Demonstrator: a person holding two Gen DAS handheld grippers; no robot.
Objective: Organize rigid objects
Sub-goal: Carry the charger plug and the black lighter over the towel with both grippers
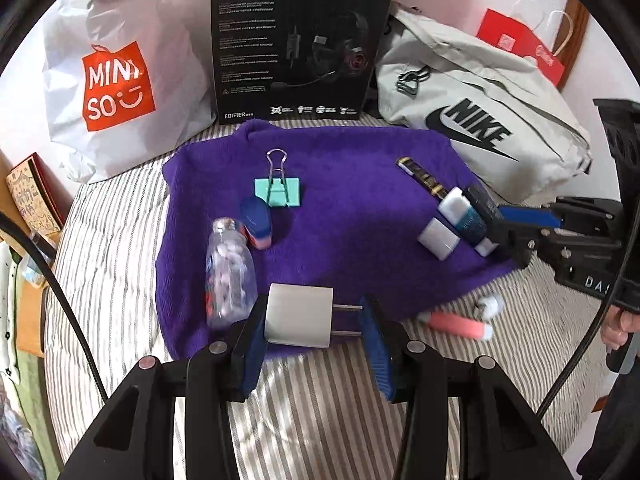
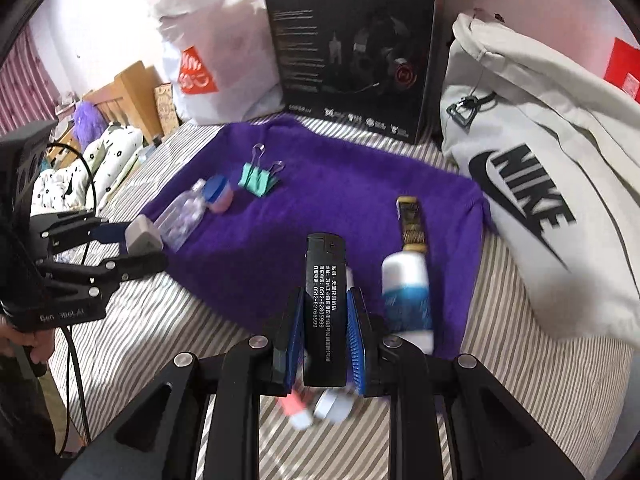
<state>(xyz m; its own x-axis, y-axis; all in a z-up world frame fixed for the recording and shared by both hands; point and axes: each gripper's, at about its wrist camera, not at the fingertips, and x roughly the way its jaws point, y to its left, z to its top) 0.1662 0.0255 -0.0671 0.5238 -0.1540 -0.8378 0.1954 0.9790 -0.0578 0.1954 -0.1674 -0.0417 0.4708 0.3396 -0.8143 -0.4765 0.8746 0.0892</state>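
My left claw (image 1: 312, 320) pinches a white plug adapter (image 1: 298, 316) between its blue pads, one pad on the flat back of the body and the other against the tips of the two prongs, which point to my right. It sits at the near edge of the purple towel (image 1: 344, 208), just beside a clear plastic bottle (image 1: 230, 272) that lies on its side on the towel.

My right claw (image 2: 324, 328) is pressed on a black lighter (image 2: 323, 312) with white print down its face; the lighter stands up between the blue pads, over the near right part of the towel (image 2: 320, 184). Just beside it on the right lies a white tube with a blue label (image 2: 408, 300), blurred, and beyond that a dark pen-like stick with gold bands (image 2: 412, 224). A small white block (image 1: 438, 238) rests on the towel next to the tube.

Farther back on the towel are a mint green binder clip (image 1: 278, 190) and a blue-capped pink piece (image 1: 258, 224) near the bottle's neck.

Off the towel, on the striped bed sheet (image 1: 120, 240), lie a pink stick (image 1: 456, 324) and a small white object (image 1: 492, 304).

Behind the towel stand a white Miniso bag (image 1: 120, 80), a black headset box (image 1: 296, 40) and a grey Nike bag (image 1: 480, 120).
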